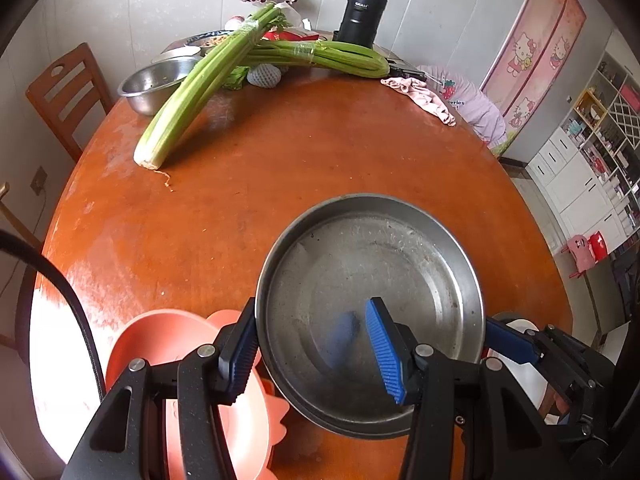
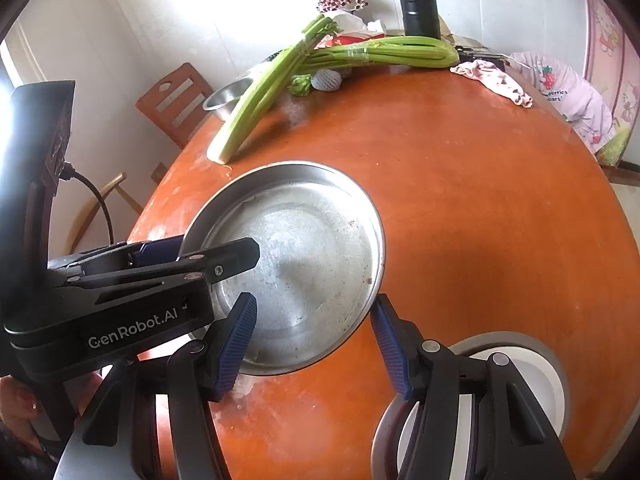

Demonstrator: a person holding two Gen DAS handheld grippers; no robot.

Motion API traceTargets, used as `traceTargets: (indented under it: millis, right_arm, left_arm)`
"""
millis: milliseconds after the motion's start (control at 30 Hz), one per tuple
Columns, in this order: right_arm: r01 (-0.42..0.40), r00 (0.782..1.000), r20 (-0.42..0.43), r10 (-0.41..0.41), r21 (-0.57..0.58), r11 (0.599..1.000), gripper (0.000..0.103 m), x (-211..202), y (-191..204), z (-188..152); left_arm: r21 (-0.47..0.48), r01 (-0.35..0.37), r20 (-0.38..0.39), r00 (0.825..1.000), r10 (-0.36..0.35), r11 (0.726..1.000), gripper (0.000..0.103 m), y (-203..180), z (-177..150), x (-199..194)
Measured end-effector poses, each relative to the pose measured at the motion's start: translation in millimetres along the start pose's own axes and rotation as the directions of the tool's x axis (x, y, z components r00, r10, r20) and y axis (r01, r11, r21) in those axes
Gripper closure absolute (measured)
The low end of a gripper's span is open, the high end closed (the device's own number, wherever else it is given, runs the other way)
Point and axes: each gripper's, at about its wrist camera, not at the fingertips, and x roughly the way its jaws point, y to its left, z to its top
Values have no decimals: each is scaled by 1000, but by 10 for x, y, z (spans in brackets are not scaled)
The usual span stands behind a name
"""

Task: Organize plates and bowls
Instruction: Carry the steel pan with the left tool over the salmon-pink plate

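Observation:
A round, shallow steel plate (image 1: 372, 264) hangs a little above the orange table (image 1: 280, 168), carried by both grippers. My left gripper (image 1: 311, 314) is shut on its near left rim, one blue pad outside the wall and the other inside the dish. The right wrist view shows the same plate (image 2: 312, 248), with my right gripper (image 2: 315, 302) shut on the near right rim. My left gripper (image 2: 208, 248) clamps the plate's left edge there. Stacked pink plates (image 1: 168, 344) lie under the left gripper. A white dish with a grey rim (image 2: 556, 376) sits under the right one.
Two celery bunches (image 1: 192, 92) lie across the far table beside a steel bowl (image 1: 152, 84), a black flask (image 1: 362, 12) and a pink cloth (image 1: 424, 98). A wooden chair (image 1: 64, 92) stands at the table's left. A black cable (image 1: 68, 300) hangs at the left.

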Motion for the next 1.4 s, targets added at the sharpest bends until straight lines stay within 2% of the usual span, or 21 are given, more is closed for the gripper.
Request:
traceTargets:
  millis: [800,1133,1400]
  right_arm:
    - [-42,998,38,46,-103,994,42,-221,501,-145]
    - [-73,997,24,78,-159,985,42,-160,766,-137]
    - [-121,992,2,124,-225,967,42,-79,1032,-150]
  left_arm:
    - [-66,-17,77,997,22,998,51,371,-337,-503]
    - [-130,-17,98,995,30,991,51,667,-513,-650]
    - [-193,-52,111,991,74,980,51,915,-655,-772]
